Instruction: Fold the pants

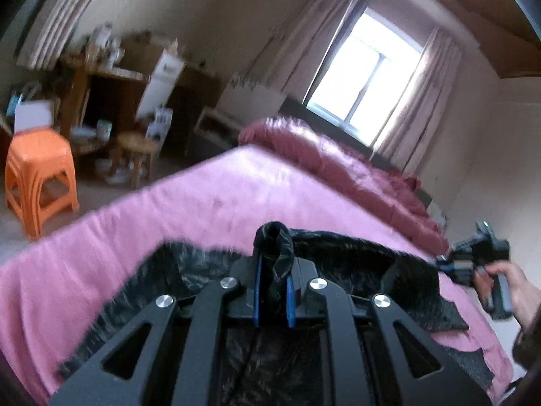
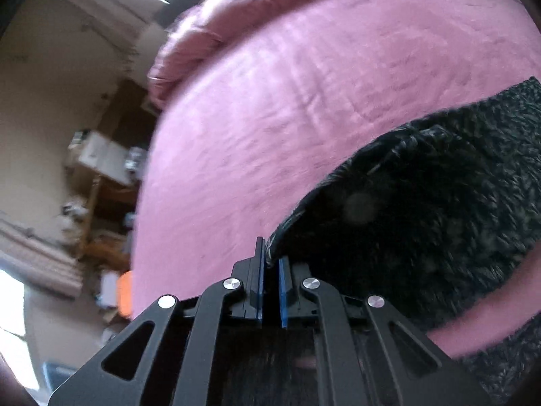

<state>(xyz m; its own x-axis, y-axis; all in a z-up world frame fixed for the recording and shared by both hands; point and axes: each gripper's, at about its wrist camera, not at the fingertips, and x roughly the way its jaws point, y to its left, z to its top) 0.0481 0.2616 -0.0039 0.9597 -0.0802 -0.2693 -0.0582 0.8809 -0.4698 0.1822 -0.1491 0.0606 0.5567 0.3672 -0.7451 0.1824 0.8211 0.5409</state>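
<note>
1. The pants [image 1: 338, 264] are dark and fuzzy. They lie on the pink bed [image 1: 169, 209], across the lower middle of the left wrist picture.
2. The left gripper [image 1: 273, 270] is pressed together on a bunched bit of the pants edge. That bit sticks up between its fingers.
3. The right gripper [image 2: 270, 264] is pressed together too, pinching the tip of a pants edge at the bottom middle of its picture. In the left wrist picture it sits at the far right, held by a hand [image 1: 507, 287].
4. The pants seem to run long from left to right across the left wrist picture, but the picture is blurry, so which end is the waist is hard to tell.
5. What could go wrong: the right gripper holds only a thin tip, so the cloth may slip out when pulled.
6. If one hand lifts more, the fold may end up crooked or bunched.
</note>
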